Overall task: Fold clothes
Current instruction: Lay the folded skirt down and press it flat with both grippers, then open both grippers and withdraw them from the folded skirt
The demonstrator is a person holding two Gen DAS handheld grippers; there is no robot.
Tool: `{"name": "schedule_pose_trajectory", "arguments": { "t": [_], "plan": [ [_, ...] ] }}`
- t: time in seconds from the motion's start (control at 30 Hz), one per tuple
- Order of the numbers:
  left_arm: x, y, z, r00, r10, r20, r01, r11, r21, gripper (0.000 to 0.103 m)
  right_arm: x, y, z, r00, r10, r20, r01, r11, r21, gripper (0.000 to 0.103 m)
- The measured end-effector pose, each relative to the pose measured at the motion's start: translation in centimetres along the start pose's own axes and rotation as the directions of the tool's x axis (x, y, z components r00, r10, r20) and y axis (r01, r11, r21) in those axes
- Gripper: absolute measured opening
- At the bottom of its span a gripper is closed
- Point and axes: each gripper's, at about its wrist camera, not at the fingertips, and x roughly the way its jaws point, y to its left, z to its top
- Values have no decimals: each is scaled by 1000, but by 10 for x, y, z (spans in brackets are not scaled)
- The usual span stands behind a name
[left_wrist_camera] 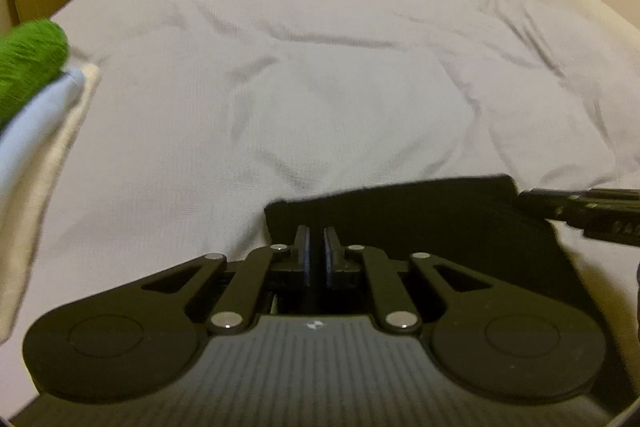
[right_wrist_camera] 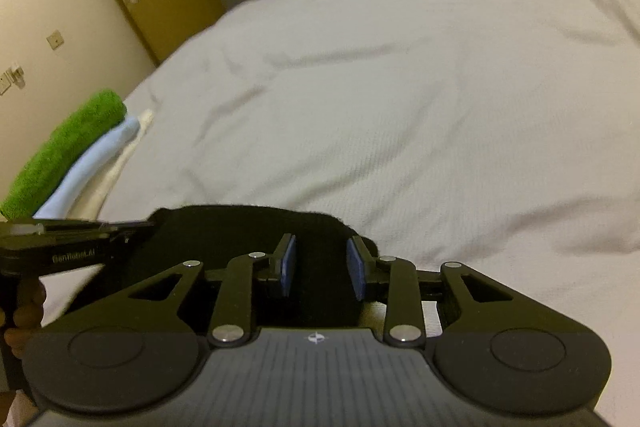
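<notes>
On the bed (left_wrist_camera: 320,75), a black garment (left_wrist_camera: 420,219) lies at six o'clock, its near part hidden behind both grippers. The left gripper (left_wrist_camera: 317,247) has its jaws nearly closed; whether cloth is pinched is unclear. The right gripper (right_wrist_camera: 320,267) has its jaws partly apart over it. Folded clothes (right_wrist_camera: 72,155) at nine o'clock are cut off.

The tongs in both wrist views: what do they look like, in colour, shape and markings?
Both are black, with two rounded lobes, silver pivot pins and a ribbed grey body bearing a small white emblem. The left tongs and right tongs have blue pads. One side shows pale lettering.
</notes>
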Motion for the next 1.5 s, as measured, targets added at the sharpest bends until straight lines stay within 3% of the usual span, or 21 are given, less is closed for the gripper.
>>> {"name": "schedule_pose_trajectory", "arguments": {
  "t": [0.13, 0.27, 0.33, 0.4, 0.5, 0.67, 0.8, 0.9, 1.0, 1.13, 1.23, 1.5],
  "plan": [
    [-55, -15, -26, 999, -39, 34, 38, 999, 34, 9, -69, 15, -34, 995, 37, 92, -38, 999, 15, 32],
    [-85, -35, -64, 996, -86, 17, 85, 993, 79, 9, -109, 39, -83, 994, 27, 101, -29, 999, 19, 32],
    [-77, -41, -79, 998, -60, -17, 62, 993, 96, 14, -101, 50, -103, 999, 22, 29, -22, 999, 25, 31],
    [-67, -42, -89, 998, -32, -45, 36, 995, 93, 11, -85, 62, -119, 999, -37, -32, 35, 998, -43, 31],
    [-71, -40, -86, 999, -11, -48, 13, 999, 42, 10, -88, 73, -114, 997, -65, -43, 61, 994, -85, 31],
    [-95, -46, -94, 999, 24, -22, -23, 999, 24, 11, -126, 72, -120, 998, -38, 45, 39, 999, -21, 31],
    [-82, -50, -101, 996, 75, -45, -75, 997, 3, 9, -99, 69, -134, 997, -68, -33, 67, 997, -41, 33],
    [-96, -66, -99, 992, 121, -44, -121, 993, 14, 11, -103, 69, -129, 997, -77, -33, 76, 997, -7, 34],
    [-118, -77, -105, 989, 137, -49, -137, 991, -4, 18, -127, 74, -127, 997, -74, -8, 74, 997, 10, 40],
    [-147, -87, -123, 981, 182, -64, -184, 982, -34, 32, -154, 76, -137, 997, -81, -7, 81, 996, 38, 64],
    [-170, -91, -135, 980, 192, -59, -195, 980, -50, 36, -169, 80, -147, 997, -81, -22, 82, 996, 47, 67],
    [-229, -112, -158, 979, 203, 15, -203, 979, -33, 48, -213, 98, -158, 995, -103, 4, 103, 994, 24, 87]
  ]
}}
